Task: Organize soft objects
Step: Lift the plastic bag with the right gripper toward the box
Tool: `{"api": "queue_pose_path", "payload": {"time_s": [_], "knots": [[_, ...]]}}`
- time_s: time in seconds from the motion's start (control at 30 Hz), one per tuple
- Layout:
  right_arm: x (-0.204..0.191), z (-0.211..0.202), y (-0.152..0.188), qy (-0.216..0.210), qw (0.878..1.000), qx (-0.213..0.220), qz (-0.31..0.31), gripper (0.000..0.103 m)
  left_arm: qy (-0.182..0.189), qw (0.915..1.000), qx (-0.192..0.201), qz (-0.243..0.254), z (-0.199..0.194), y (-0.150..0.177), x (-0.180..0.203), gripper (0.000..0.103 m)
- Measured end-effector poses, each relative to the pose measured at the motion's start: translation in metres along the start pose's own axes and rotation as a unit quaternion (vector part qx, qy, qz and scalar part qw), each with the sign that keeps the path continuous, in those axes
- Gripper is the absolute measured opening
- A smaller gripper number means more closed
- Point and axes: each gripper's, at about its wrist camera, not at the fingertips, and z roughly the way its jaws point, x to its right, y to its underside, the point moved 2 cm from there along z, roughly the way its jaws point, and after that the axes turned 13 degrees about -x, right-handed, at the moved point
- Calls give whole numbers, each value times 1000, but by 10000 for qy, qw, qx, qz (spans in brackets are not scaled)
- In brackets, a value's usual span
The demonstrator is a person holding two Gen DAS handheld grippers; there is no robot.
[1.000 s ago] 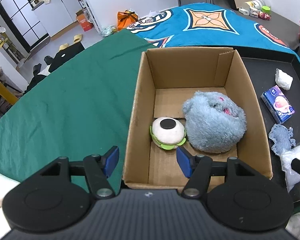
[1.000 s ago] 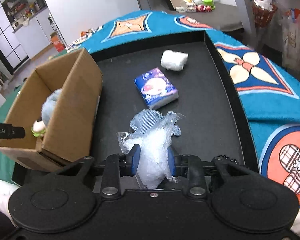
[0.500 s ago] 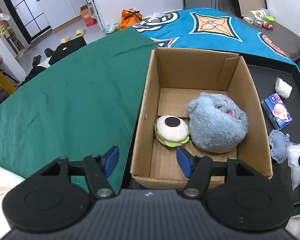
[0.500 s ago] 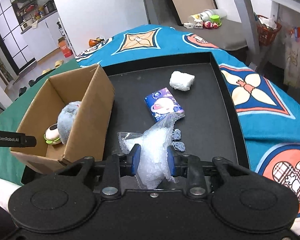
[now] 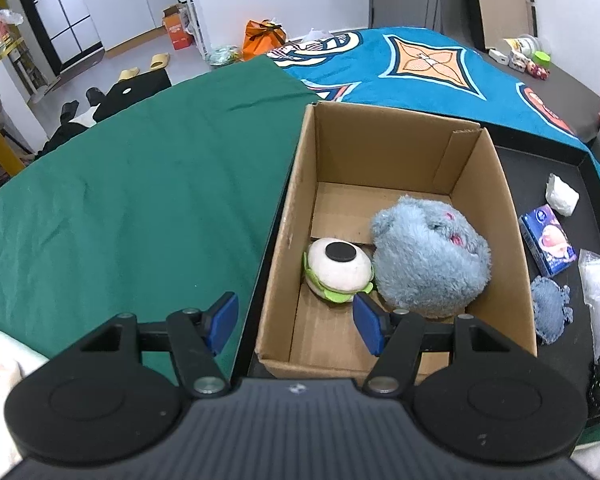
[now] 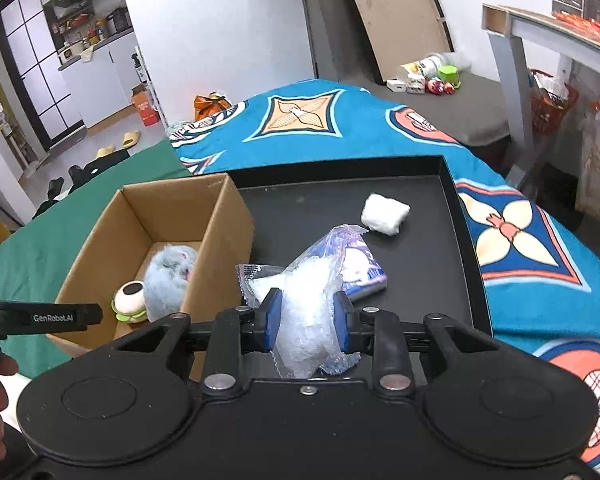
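Pinching one clear plastic bag (image 6: 308, 312), the right hand-held gripper (image 6: 307, 322) hangs beside a cardboard box (image 6: 220, 216) holding two plush toys (image 6: 168, 280).

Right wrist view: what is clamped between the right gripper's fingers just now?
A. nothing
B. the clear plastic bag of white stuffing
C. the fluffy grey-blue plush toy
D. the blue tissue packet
B: the right gripper has its blue fingers pressed on the crinkled clear plastic bag of white stuffing, held above the black tray.
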Motion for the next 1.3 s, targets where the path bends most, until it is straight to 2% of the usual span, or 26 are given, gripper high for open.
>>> {"api": "queue_pose_path", "payload": {"time_s": [0.47,0.93,1.3], "knots": [[-23,-4,-26,-23,9991,201,-379,27,336,9989,158,-270,-2,-4,-10,62],[-77,2,-53,-130,9931,293,-1124,27,761,9946,232,-660,5,-6,-27,58],[-121,13,-67,-260,9867,249,-1585,27,1107,9899,158,-866,12,-5,-36,30]]}}
